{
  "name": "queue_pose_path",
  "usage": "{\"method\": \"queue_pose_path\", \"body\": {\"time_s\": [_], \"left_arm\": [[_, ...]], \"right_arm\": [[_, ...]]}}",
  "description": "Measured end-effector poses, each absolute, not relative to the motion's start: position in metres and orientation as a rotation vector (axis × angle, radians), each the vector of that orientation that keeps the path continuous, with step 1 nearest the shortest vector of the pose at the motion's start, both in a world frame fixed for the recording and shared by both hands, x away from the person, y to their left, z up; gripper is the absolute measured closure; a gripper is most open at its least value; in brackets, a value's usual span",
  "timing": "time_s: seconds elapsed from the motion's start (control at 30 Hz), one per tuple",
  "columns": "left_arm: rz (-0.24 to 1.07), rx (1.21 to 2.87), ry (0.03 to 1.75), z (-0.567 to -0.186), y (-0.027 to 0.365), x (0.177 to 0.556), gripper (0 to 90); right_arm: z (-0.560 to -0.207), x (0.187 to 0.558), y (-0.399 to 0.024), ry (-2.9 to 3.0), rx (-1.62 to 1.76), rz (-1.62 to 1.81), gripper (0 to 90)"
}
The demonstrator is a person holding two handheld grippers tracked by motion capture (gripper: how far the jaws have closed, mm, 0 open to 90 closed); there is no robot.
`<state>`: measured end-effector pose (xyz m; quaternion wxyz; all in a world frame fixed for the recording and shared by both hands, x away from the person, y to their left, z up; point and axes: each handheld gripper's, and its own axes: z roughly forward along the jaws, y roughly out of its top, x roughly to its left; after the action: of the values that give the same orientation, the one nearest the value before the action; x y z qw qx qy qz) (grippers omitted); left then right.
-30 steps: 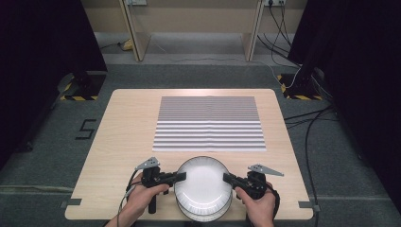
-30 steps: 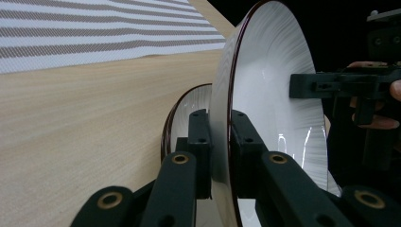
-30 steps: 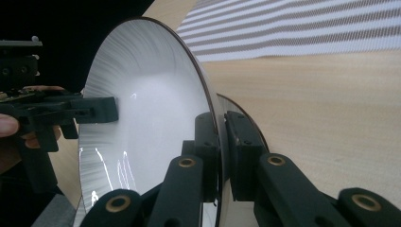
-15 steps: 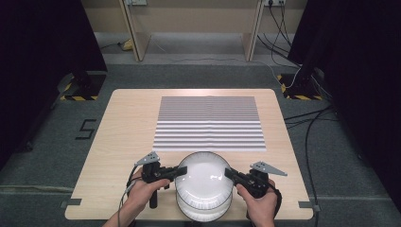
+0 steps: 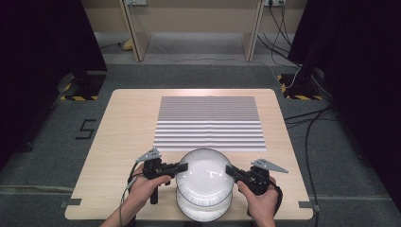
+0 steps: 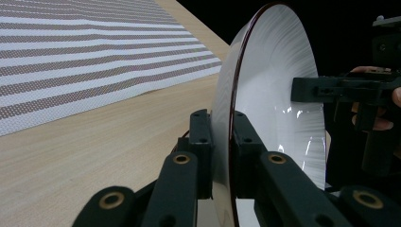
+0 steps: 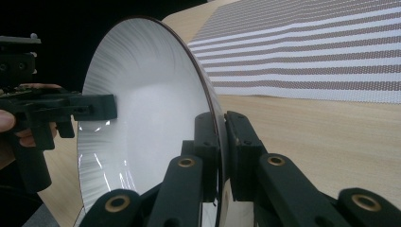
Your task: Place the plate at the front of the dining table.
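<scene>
The upper white plate [image 5: 204,176], with a thin dark rim line, is held above a second white plate [image 5: 203,210] that lies at the near edge of the wooden table [image 5: 123,137]. In the high view the upper plate overlaps most of the lower one (whether the 2 touch cannot be told).

The left gripper [image 5: 182,167] grasps the upper plate at its left rim. In the left gripper view the rim [image 6: 231,142] stands edge-on between that gripper's 2 black jaws, and both pads [image 6: 202,142] are pressed against it, 1 on each face.

The right gripper [image 5: 231,170] grasps the opposite rim. In the right gripper view the rim [image 7: 218,137] sits between its 2 jaws, clamped from both faces, with the left gripper [image 7: 111,108] visible on the far edge.

A person's hands [image 5: 146,187] hold both tools from the near side.

Beyond the plates, a striped cloth [image 5: 210,123] lies flat on the table's centre, just beside the upper plate's far rim.
</scene>
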<state>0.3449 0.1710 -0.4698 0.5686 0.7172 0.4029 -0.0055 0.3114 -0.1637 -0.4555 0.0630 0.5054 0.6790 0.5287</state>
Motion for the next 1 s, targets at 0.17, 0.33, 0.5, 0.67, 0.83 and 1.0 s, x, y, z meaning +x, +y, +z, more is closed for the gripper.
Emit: {"method": "queue_pose_path", "body": {"time_s": [0.17,0.33,0.5,0.67,0.83,1.0], "left_arm": [[-0.006,1.683,0.937,-0.467,0.17,0.345,81.7],[-0.009,1.679,0.938,-0.465,0.171,0.348,81.8],[-0.007,1.683,0.937,-0.464,0.171,0.351,81.8],[-0.001,1.69,0.928,-0.46,0.171,0.355,81.8],[0.006,1.701,0.922,-0.455,0.169,0.36,81.7],[0.009,1.705,0.917,-0.454,0.169,0.364,81.8]], "right_arm": [[-0.453,0.312,-0.165,2.043,1.521,1.606,84.0],[-0.451,0.315,-0.164,2.049,1.519,1.6,84.0],[-0.449,0.319,-0.164,2.042,1.507,1.6,83.8],[-0.447,0.321,-0.164,2.041,1.502,1.601,83.8],[-0.442,0.325,-0.164,2.038,1.501,1.582,83.5],[-0.44,0.328,-0.163,2.03,1.499,1.572,83.2]]}}
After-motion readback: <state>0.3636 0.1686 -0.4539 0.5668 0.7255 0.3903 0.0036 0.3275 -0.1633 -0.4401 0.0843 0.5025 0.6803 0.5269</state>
